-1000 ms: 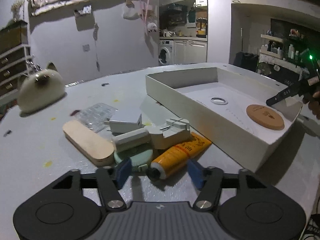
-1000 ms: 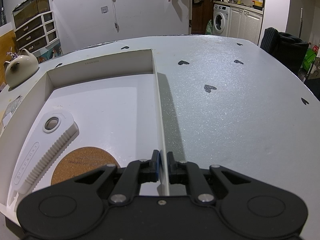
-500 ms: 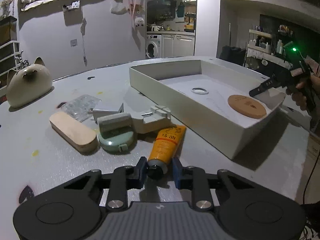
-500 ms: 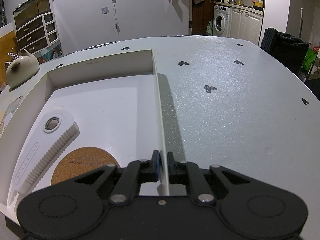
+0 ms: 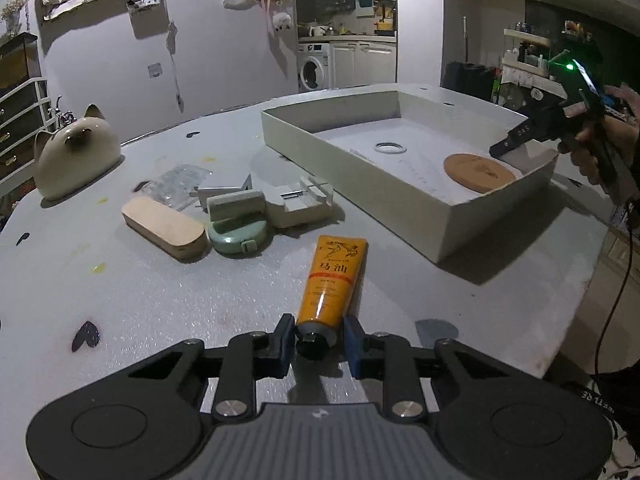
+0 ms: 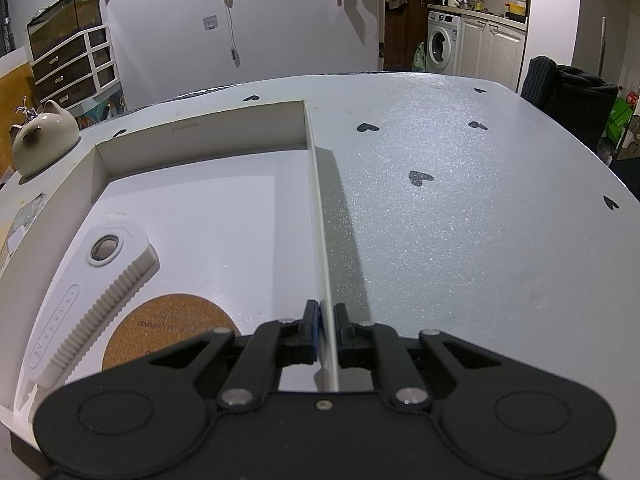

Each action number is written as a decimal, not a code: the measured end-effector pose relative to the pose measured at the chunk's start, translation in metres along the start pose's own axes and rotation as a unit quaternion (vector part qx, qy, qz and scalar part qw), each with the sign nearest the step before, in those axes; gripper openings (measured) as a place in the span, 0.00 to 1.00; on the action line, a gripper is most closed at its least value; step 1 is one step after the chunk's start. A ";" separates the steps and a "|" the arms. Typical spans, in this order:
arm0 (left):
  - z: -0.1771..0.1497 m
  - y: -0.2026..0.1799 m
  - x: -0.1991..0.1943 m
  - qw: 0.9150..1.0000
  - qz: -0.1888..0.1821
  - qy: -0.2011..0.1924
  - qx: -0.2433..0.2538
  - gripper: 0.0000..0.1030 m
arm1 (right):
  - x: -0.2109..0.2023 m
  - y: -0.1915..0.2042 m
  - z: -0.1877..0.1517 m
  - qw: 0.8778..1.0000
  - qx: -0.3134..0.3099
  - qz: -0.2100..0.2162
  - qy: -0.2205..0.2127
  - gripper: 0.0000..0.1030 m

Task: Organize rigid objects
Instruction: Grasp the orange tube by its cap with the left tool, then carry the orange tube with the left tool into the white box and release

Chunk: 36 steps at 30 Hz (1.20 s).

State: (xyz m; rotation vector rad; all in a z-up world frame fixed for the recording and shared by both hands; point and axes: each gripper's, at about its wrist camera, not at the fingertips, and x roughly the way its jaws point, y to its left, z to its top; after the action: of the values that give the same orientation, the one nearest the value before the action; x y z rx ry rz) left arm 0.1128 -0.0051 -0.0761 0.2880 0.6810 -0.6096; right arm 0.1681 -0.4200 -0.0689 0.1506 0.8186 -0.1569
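orange plastic is what is clamped at this moment: the orange tube (image 5: 334, 278) is gripped at its black cap end by the left gripper (image 5: 318, 342), whose blue pads are pressed against the tube from both sides. the tube's far end points away toward the cluster of other items, and whether it rests on the grey table (image 5: 160, 300) or is just lifted cannot be told from this view. the step in hand is judged to be the pick-up of this tube for transfer into the white box (image 5: 360, 168).

the box wall (image 6: 320, 216) is pinched near its close corner by the right gripper (image 6: 326, 330), its pads brought together on the thin card (apparently to steady the box). inside the box a cork coaster (image 6: 168, 332) and a white ribbed tool (image 6: 86, 296) are already laid flat, with much bare floor beyond them.

left on the table, well apart from the box, are a tan oblong block (image 5: 164, 228), a green tape measure (image 5: 238, 236), a white blocky gadget (image 5: 298, 204) and a clear blister pack (image 5: 178, 180).

the next move is judged to call for the tube to be raised above the wall, carried over it and lowered onto the free floor, clear of the coaster; only then should the grip be loosened.
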 end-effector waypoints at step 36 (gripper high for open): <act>0.050 -0.002 -0.017 0.991 0.019 -0.109 -0.072 0.28 | 0.000 -0.001 -0.002 1.000 0.000 0.001 -0.002 0.09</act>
State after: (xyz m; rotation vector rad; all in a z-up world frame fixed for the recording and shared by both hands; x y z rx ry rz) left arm 0.1259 -0.0214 -0.0280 0.0982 0.5046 -0.5444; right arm 0.1665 -0.4204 -0.0700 0.1503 0.8137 -0.1553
